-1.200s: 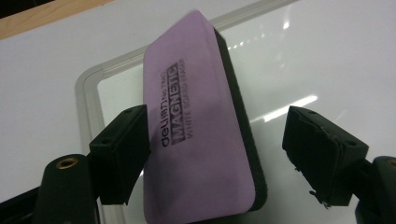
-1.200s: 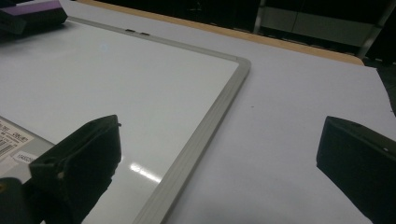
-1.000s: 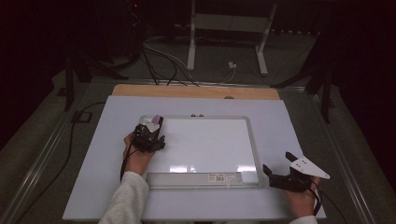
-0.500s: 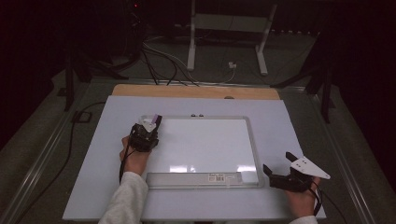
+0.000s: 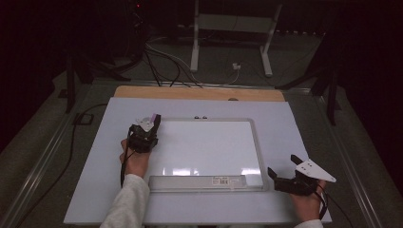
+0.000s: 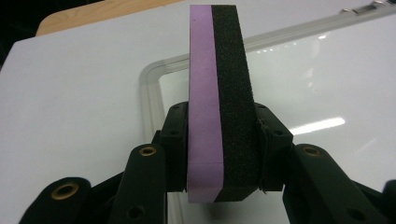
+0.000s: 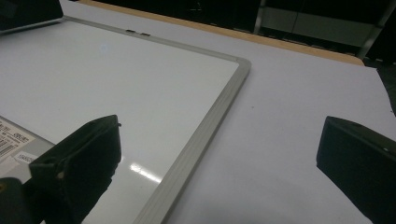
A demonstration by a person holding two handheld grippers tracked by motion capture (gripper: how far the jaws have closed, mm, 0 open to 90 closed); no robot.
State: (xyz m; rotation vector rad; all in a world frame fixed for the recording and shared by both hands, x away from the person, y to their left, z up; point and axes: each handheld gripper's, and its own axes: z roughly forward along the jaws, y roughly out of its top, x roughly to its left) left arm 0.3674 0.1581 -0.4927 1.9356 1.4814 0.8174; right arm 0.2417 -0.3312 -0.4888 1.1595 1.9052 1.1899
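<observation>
A purple and black foam eraser (image 6: 219,93) stands on edge between the jaws of my left gripper (image 6: 217,135). The jaws have just been closing and now press it from both sides. In the high view the left gripper (image 5: 151,124) holds the eraser (image 5: 155,117) over the upper left corner of the whiteboard (image 5: 204,147). My right gripper (image 5: 283,165) rests at the board's lower right corner, open. In its own view the right gripper (image 7: 219,144) has nothing between its jaws but the whiteboard's frame (image 7: 205,130).
The whiteboard lies on a white table sheet (image 5: 294,123) with a wooden edge (image 5: 199,93) at the back. A pen tray with a label (image 5: 197,181) runs along the board's near side. Cables and stand legs (image 5: 195,52) are on the floor behind.
The left gripper's jaws have closed onto the eraser at the board's upper left corner, and the eraser now stands more upright. The right gripper has stayed where it was.
</observation>
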